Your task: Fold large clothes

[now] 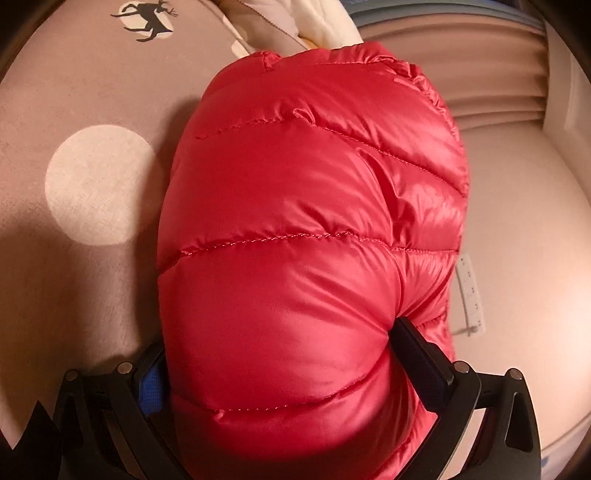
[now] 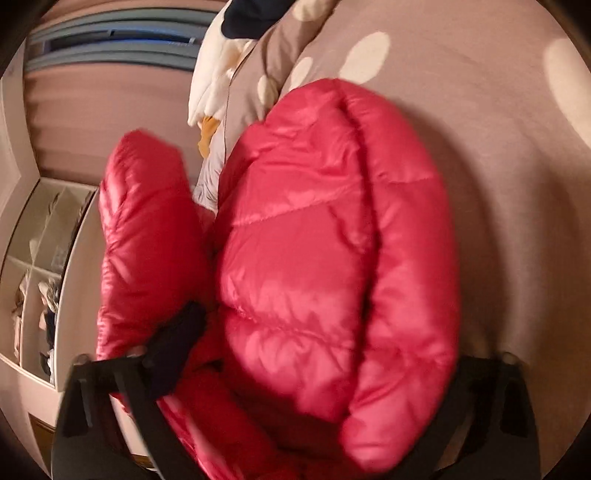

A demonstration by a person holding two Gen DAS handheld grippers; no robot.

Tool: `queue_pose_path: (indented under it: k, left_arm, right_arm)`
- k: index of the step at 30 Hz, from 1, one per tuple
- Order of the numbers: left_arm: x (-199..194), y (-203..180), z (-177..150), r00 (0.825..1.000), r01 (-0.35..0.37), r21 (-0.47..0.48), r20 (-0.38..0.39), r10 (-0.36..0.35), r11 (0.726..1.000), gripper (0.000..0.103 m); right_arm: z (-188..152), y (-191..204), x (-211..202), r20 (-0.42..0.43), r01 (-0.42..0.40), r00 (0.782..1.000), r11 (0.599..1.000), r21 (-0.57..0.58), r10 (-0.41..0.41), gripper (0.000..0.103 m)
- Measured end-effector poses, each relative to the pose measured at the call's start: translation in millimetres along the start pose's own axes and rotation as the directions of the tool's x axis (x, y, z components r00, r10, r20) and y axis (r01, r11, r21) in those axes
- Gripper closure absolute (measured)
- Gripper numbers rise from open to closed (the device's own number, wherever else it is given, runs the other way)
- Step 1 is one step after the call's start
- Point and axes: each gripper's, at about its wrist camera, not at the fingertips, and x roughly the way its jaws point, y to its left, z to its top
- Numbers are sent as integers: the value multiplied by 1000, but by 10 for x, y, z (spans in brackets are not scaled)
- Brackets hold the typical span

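The red down jacket (image 1: 310, 229) lay on the dotted bedspread (image 1: 99, 184), filling both jaws. The left gripper (image 1: 280, 354) was clamped on its quilted bulk. The right gripper (image 2: 317, 354) straddled a fold; grip undeterminable. Left of the right jaws, a compartmented organizer (image 2: 40, 266) held small clothes.

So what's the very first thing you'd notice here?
The big shiny red puffer jacket fills the middle of both views, bulging between the fingers of the left gripper and the right gripper. Under it lies a pinkish-brown bedspread with pale dots and, at the top left of the left view, a black deer.
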Motion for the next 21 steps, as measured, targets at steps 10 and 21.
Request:
queue_pose_path:
  k: [10,21]
  left_arm:
    - [-203,-611,-157,981,-148,131,143,129,980,15]
    - [-1231,-1834,-721,943,-120,376,333,-14,919,16]
  right_arm:
    - [47,198,-11,8,-89,996,996,-29,90,62]
    - [-235,1469,-736,133,-201,956,916,-346,260,62]
